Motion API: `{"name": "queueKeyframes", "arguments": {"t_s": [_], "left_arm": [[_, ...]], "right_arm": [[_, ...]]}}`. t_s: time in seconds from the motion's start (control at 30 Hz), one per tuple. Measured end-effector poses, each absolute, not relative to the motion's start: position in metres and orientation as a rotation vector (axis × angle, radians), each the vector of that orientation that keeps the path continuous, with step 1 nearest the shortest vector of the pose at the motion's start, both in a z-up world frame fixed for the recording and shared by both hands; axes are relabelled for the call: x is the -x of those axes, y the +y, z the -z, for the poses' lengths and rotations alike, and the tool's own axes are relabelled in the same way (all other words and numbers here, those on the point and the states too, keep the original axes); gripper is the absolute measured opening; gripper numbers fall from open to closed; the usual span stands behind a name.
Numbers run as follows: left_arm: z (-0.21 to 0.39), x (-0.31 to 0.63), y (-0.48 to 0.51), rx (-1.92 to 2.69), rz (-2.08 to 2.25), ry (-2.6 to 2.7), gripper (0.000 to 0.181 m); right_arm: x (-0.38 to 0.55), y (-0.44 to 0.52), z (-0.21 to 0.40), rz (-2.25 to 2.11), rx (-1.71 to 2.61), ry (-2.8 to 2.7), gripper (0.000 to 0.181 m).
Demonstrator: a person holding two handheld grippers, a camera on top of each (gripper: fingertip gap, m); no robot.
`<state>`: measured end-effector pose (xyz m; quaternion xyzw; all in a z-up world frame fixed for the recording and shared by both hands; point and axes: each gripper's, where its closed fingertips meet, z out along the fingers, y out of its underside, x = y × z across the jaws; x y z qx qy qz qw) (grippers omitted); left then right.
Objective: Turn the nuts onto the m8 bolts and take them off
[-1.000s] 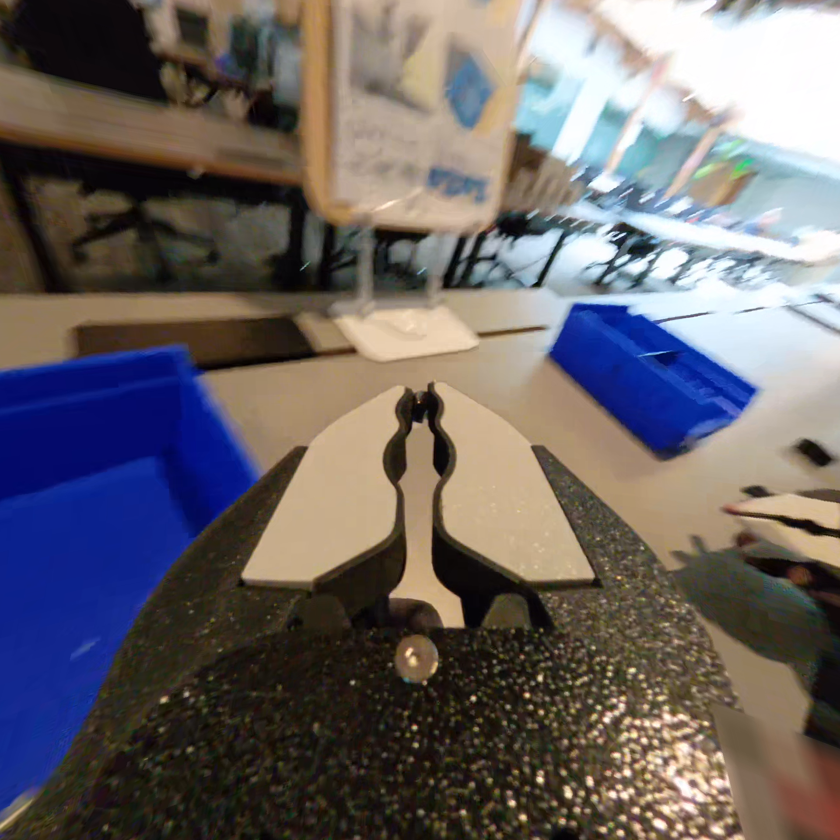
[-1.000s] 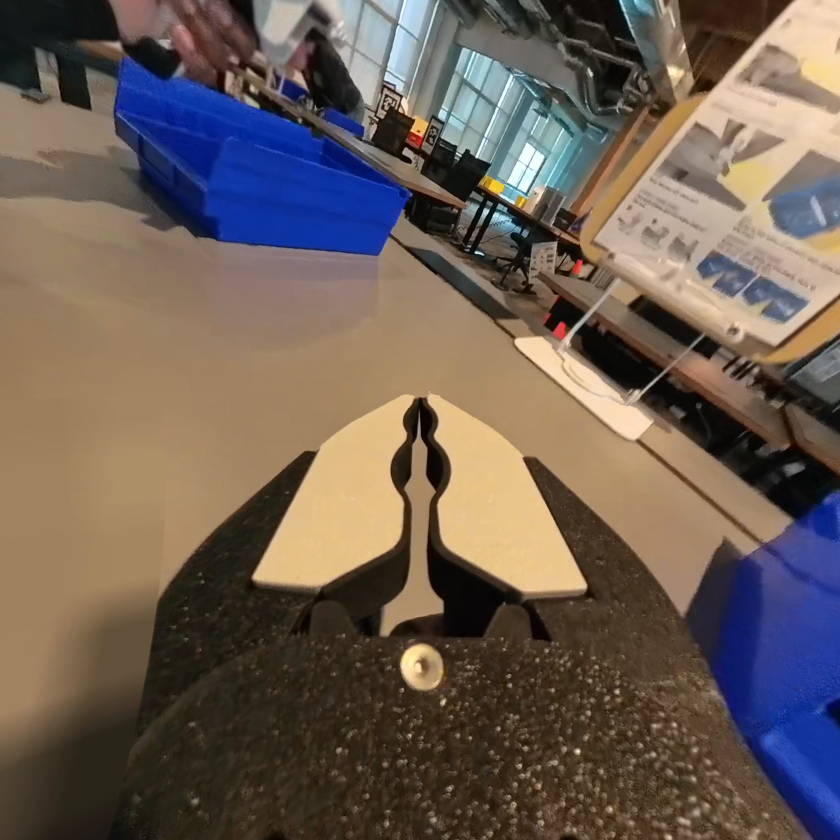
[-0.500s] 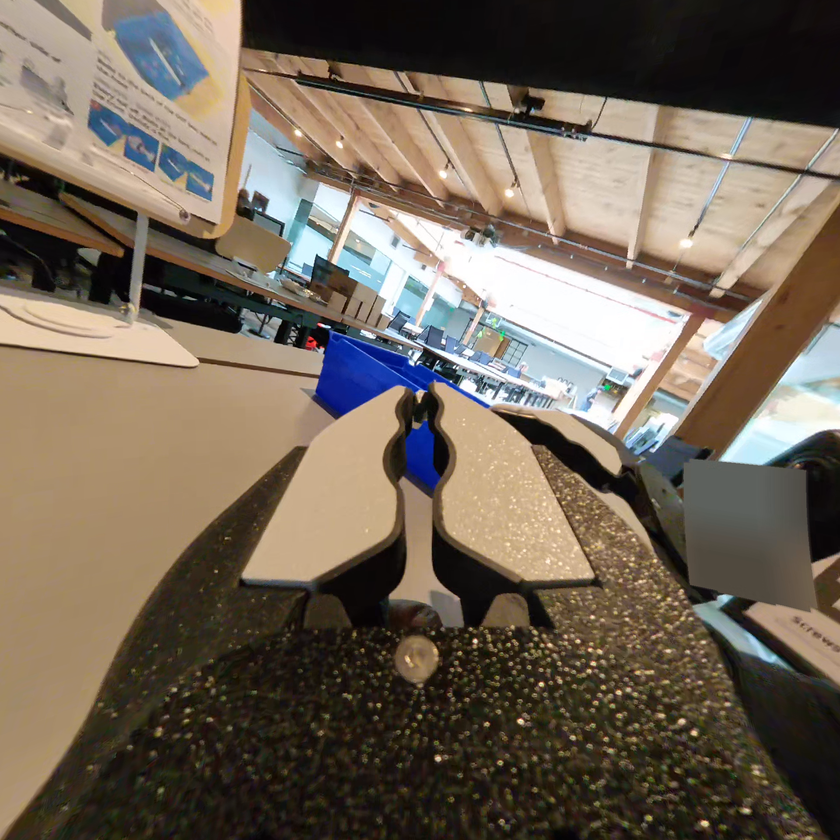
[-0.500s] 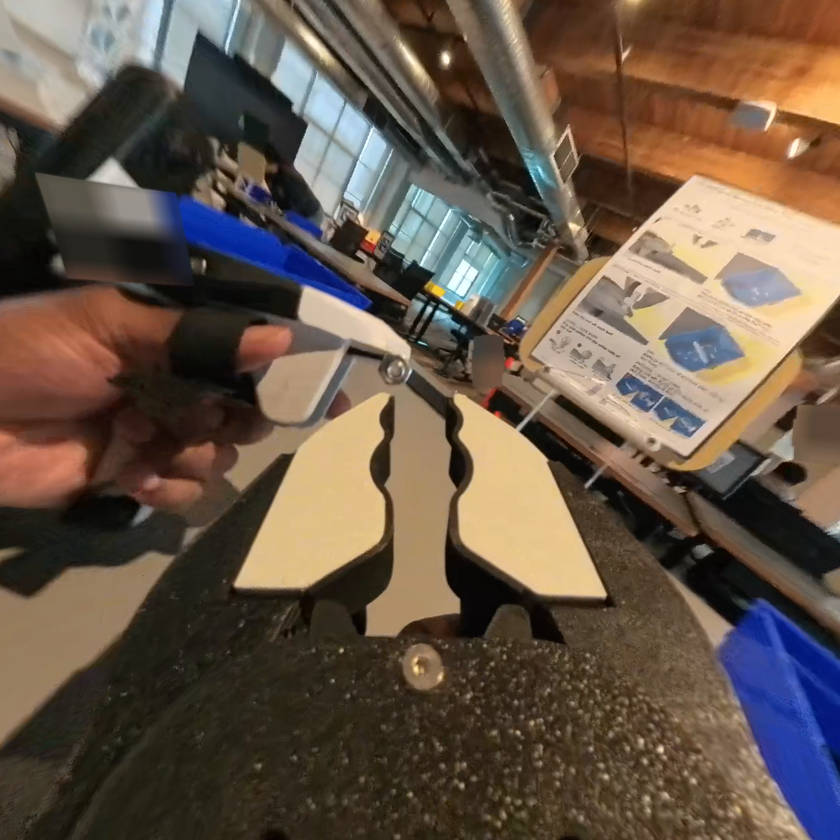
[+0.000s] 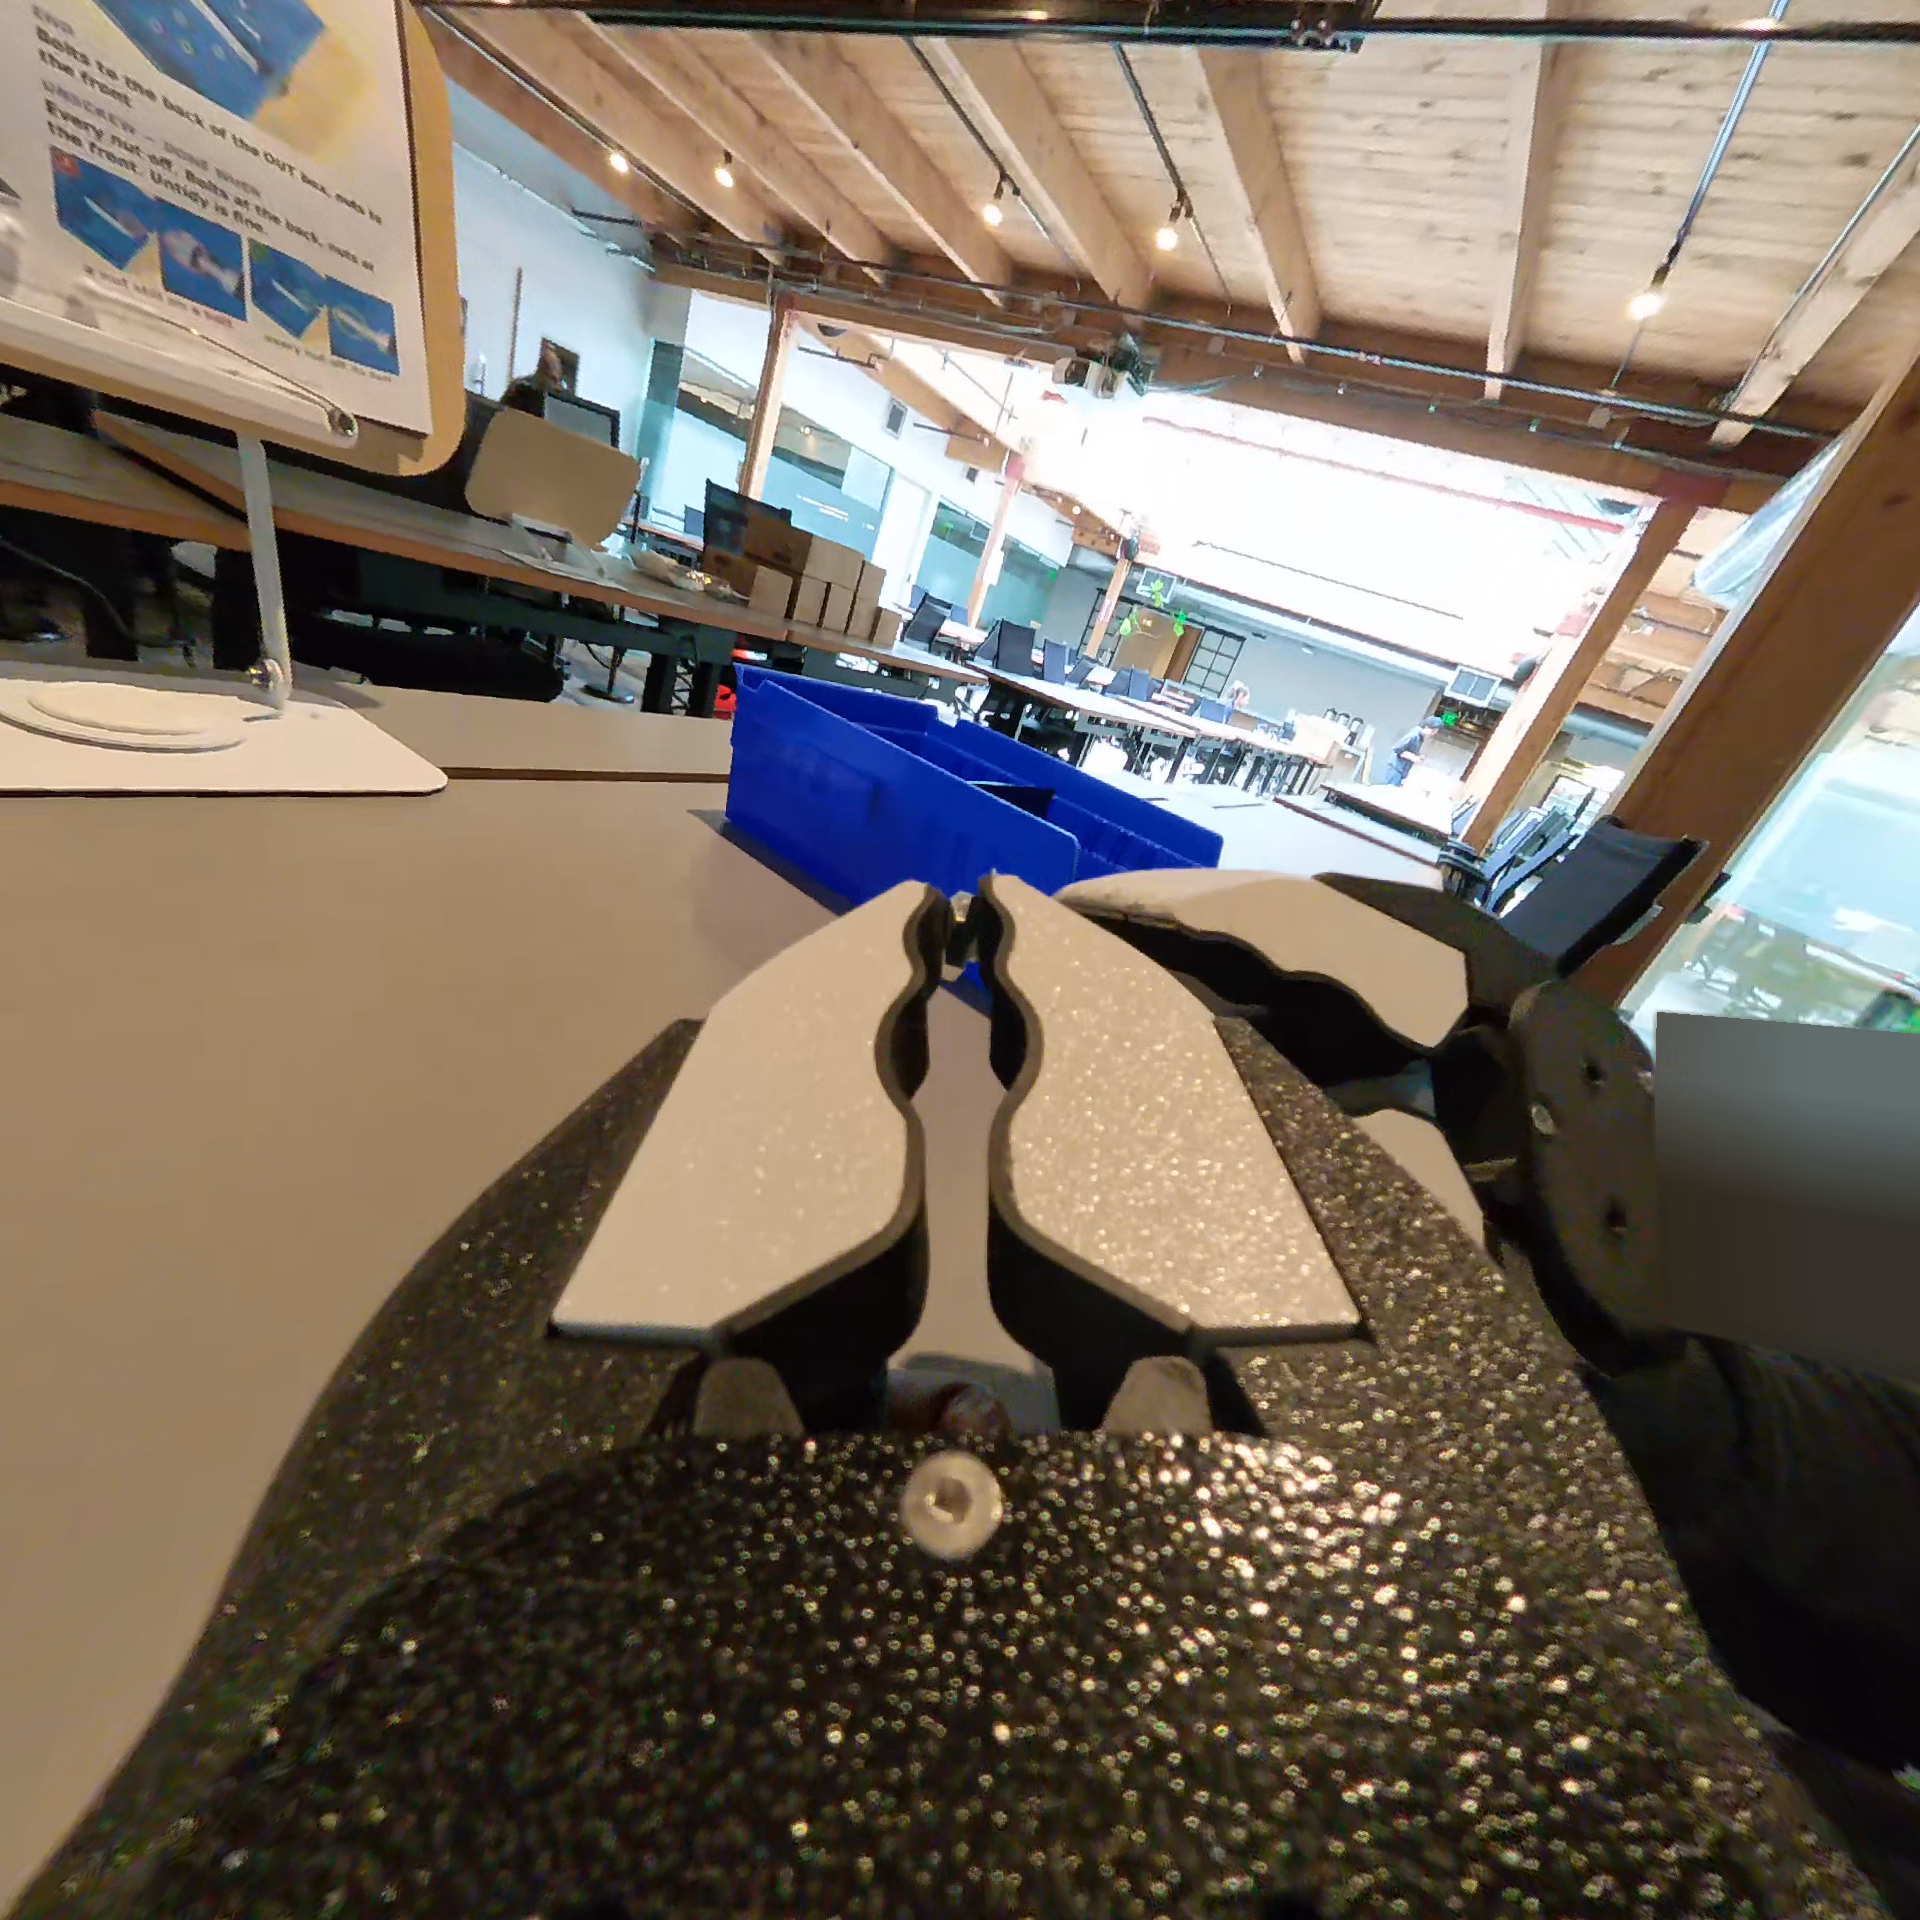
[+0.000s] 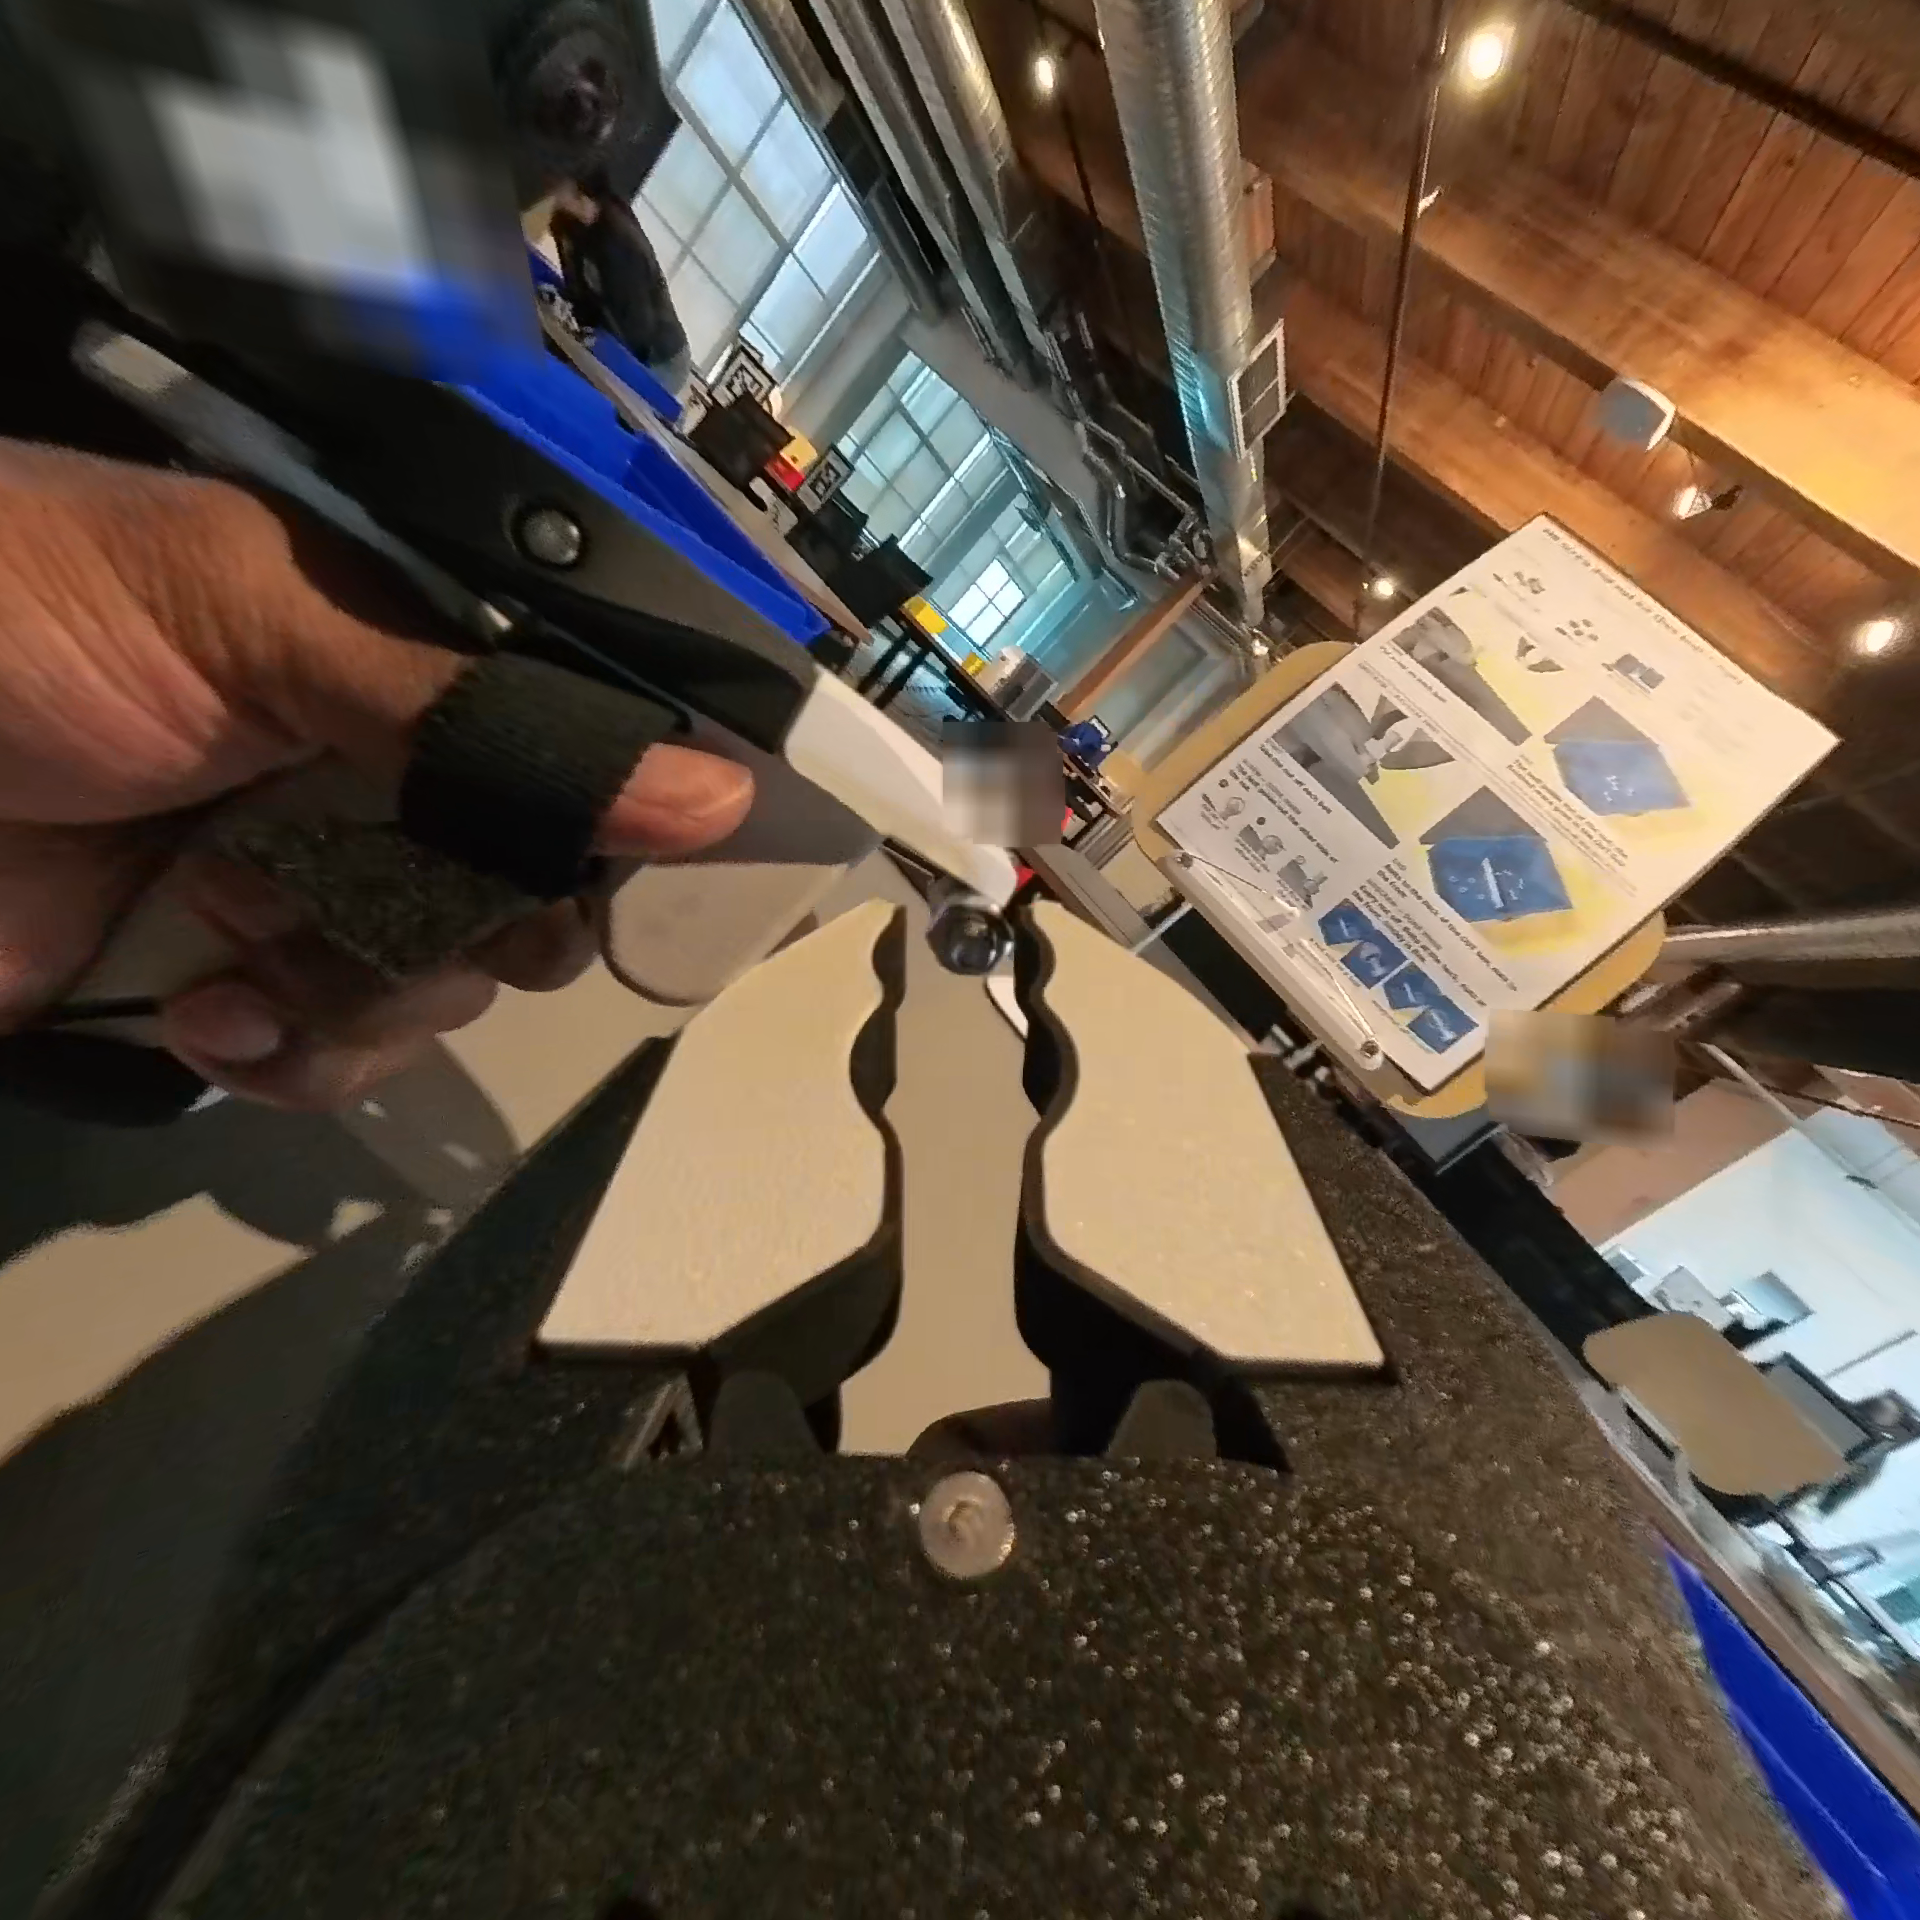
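Observation:
My left gripper (image 5: 966, 906) is shut on a small dark piece at its tips. In the right wrist view it (image 6: 971, 894) comes in from the upper left, held by a hand (image 6: 208, 727), and pinches a small silver hex fastener (image 6: 966, 940); whether it is a bolt head or a nut I cannot tell. My right gripper (image 6: 961, 920) is open, its fingertips on either side of that fastener without touching it. One of its fingers (image 5: 1268, 935) shows just right of the left tips. Both are above the grey table (image 5: 312, 1039).
A blue bin (image 5: 935, 810) stands on the table beyond the left gripper. Another blue bin's edge (image 6: 1787, 1714) is at the lower right. An instruction sheet on a clear stand (image 5: 208, 208) with a white base (image 5: 208, 738) is at the left, and also shows in the right wrist view (image 6: 1475, 810).
The left gripper swung right and tilted up from the near bin. The right gripper rose off the table, opened, and the two came together, the fastener now between the right fingertips.

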<state>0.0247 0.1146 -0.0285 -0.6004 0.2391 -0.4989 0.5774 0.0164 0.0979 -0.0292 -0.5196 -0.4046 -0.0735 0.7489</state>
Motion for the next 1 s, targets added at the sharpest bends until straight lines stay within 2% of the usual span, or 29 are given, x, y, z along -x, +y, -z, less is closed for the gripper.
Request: {"name": "queueKeyframes", "arguments": {"t_s": [0.37, 0.47, 0.6, 0.67, 1.0], "left_arm": [[0.025, -0.025, 0.108, 1.375, 1.23, 0.641, 0.01], [0.014, -0.011, 0.106, 1.299, 1.27, 0.678, 0.029], [0.009, 0.0, 0.088, 1.218, 1.371, 0.826, 0.037], [0.01, -0.003, 0.08, 1.202, 1.389, 0.868, 0.04], [0.02, -0.026, 0.059, 1.205, 1.436, 0.955, 0.044]], "right_arm": [[-0.023, 0.101, 0.028, 0.018, 1.212, -0.849, 0.014], [-0.025, 0.097, 0.022, -0.247, 1.25, -0.802, 0.014], [-0.024, 0.075, 0.008, -0.81, 1.232, -0.786, 0.014], [-0.027, 0.071, 0.005, -0.918, 1.219, -0.783, 0.014], [-0.017, 0.065, 0.021, -0.87, 1.233, -0.908, 0.014]]}}
